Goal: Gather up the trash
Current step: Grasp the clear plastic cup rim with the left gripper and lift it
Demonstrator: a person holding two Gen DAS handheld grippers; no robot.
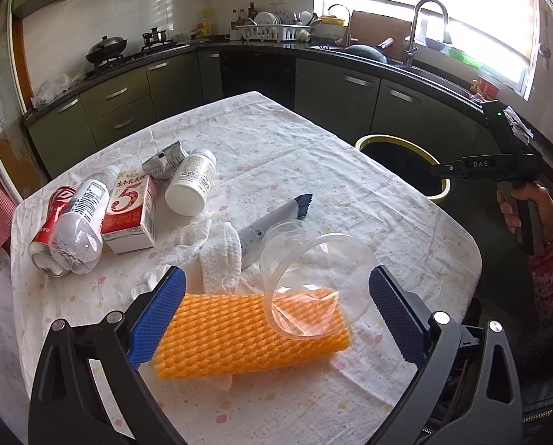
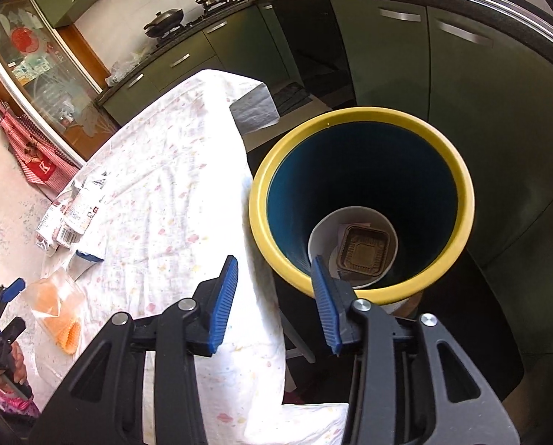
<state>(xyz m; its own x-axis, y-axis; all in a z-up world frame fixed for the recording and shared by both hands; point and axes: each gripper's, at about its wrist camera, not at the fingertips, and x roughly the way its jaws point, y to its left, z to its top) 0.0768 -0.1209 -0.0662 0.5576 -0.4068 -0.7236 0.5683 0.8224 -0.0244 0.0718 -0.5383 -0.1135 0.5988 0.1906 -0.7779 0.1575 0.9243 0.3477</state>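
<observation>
My left gripper is open and empty, its blue pads on either side of an orange foam net and a clear plastic cup lying on the net. Behind them lie a white tissue, a grey tube, a white pill bottle, a milk carton, a clear bottle, a red can and a foil wrapper. My right gripper is open and empty above the yellow-rimmed bin, which holds a brown tray.
The table wears a white flowered cloth. The bin stands just off its right edge. Green cabinets, a black counter and a sink curve around behind. My right gripper's handle hangs at the right.
</observation>
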